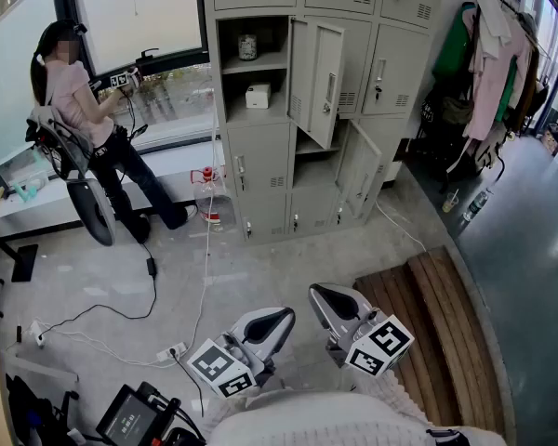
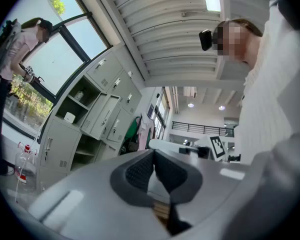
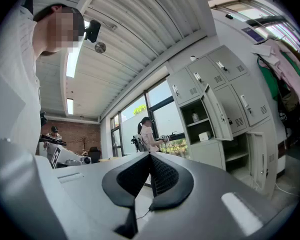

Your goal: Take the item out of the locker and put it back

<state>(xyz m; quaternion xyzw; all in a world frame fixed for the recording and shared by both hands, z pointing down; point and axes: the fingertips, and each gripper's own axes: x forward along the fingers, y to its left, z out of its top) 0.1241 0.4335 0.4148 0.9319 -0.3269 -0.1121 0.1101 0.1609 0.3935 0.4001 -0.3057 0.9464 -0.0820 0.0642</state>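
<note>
L gripper [image 1: 272, 321] & R gripper [image 1: 335, 300] pinched shut, empty, well apart from locker [image 1: 258, 161] w/ doors [image 1: 318, 82] ajar; floor [image 1: 288, 254] between.

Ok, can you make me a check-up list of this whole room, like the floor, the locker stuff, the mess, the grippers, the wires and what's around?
Surface: grey floor, hard and smooth-looking.
Job's things: white box sits on the lower shelf of the open compartment in the lockers; a small jar is on the shelf above; the door is swung open.
Clutter: water jug beside the lockers; wooden slats on the right; screen device at bottom left.
Grippers: left gripper and right gripper both shut, holding nothing.
Cables: white cable trails to a power strip; black cable loops across the floor.
Surroundings: another person at the window; clothes hanging on the right.
</note>
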